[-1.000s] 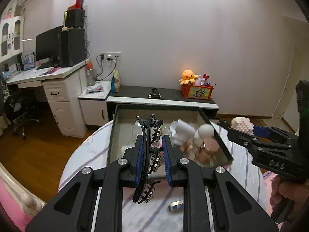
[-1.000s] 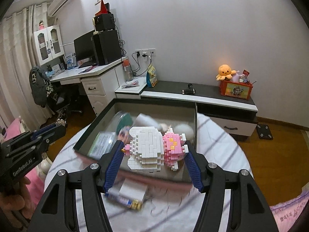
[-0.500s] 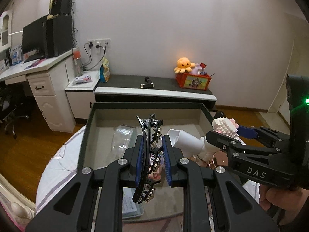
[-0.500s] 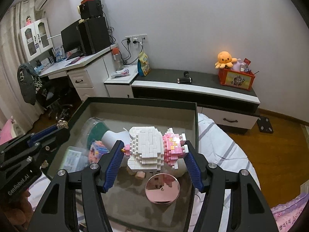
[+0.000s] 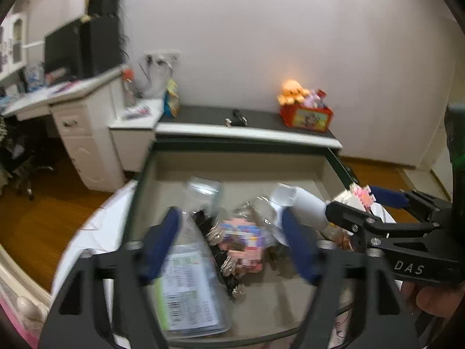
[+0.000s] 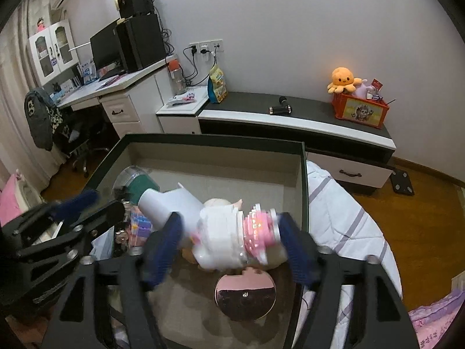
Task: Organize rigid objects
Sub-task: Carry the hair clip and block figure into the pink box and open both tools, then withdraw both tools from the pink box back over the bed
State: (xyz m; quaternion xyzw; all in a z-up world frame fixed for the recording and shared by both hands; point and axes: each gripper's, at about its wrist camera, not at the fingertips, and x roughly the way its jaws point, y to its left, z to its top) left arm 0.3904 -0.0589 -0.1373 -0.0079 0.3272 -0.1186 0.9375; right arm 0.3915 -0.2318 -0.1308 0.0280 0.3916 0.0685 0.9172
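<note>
A dark-rimmed storage box [image 5: 244, 145] [image 6: 215, 139] stands on the bed. My left gripper [image 5: 231, 237] is open over the box. The black hair claw [image 5: 221, 250] lies under it in the box, among a wrapped pink brick toy [image 5: 244, 241] and a flat packet [image 5: 186, 285]. My right gripper [image 6: 229, 241] is open wide. The white and pink brick figure [image 6: 232, 238] sits tilted between its fingers, blurred, over a white hair dryer [image 6: 171, 203] and a pink round mirror [image 6: 245, 293]. The right gripper also shows in the left wrist view [image 5: 369, 200].
A glass jar [image 6: 130, 180] lies at the box's left. The box rests on a white striped bedsheet [image 6: 345, 221]. Behind are a low cabinet [image 6: 293, 116], a desk [image 6: 116, 93] and an orange toy crate [image 6: 360, 110].
My left gripper has opened and let go of the black hair claw, which now lies in the box. My right gripper has opened wider around the brick figure, which has tipped downward.
</note>
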